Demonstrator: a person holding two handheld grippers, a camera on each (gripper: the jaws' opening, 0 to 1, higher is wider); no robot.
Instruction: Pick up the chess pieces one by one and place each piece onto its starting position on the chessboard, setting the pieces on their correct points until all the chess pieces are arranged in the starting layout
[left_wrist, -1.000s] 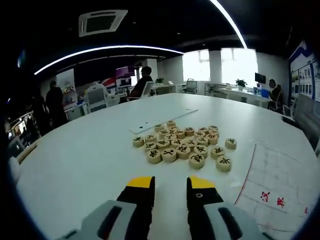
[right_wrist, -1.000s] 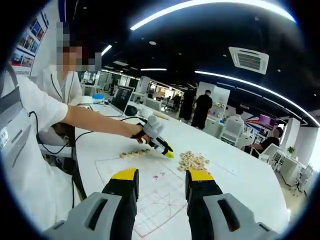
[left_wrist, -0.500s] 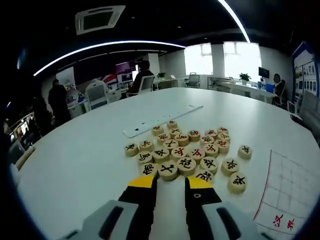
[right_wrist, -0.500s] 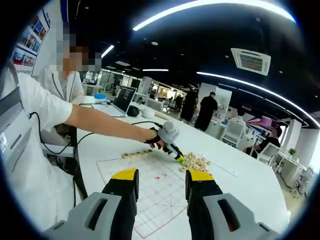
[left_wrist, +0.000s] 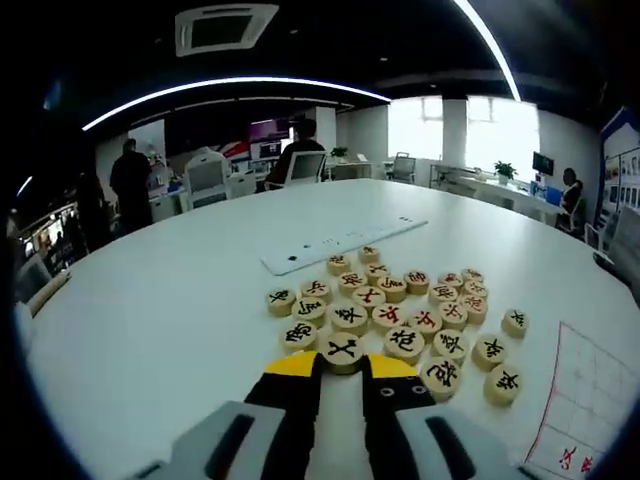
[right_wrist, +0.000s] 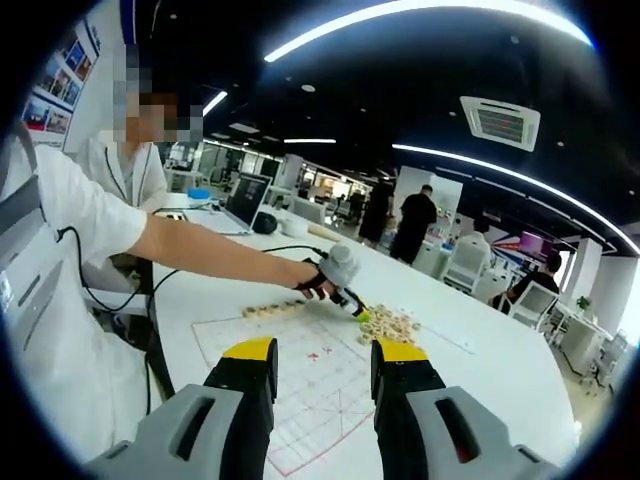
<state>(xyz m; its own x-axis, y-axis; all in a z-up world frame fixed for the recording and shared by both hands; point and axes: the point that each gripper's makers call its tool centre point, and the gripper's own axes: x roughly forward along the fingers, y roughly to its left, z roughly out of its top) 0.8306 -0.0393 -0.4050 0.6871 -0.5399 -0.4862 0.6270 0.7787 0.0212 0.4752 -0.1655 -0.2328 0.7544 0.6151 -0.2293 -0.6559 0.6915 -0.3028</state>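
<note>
Left gripper (left_wrist: 340, 368) at pile of chess pieces (left_wrist: 395, 312), lower centre of left gripper view.
Jaws slightly parted around nearest piece (left_wrist: 342, 351), grip uncertain; right gripper (right_wrist: 325, 362) open, empty, above chessboard (right_wrist: 300, 385).

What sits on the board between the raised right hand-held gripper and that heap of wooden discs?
In the right gripper view, bare chessboard: red grid lines and red characters separate the right hand-held gripper from the heap of discs.
</note>
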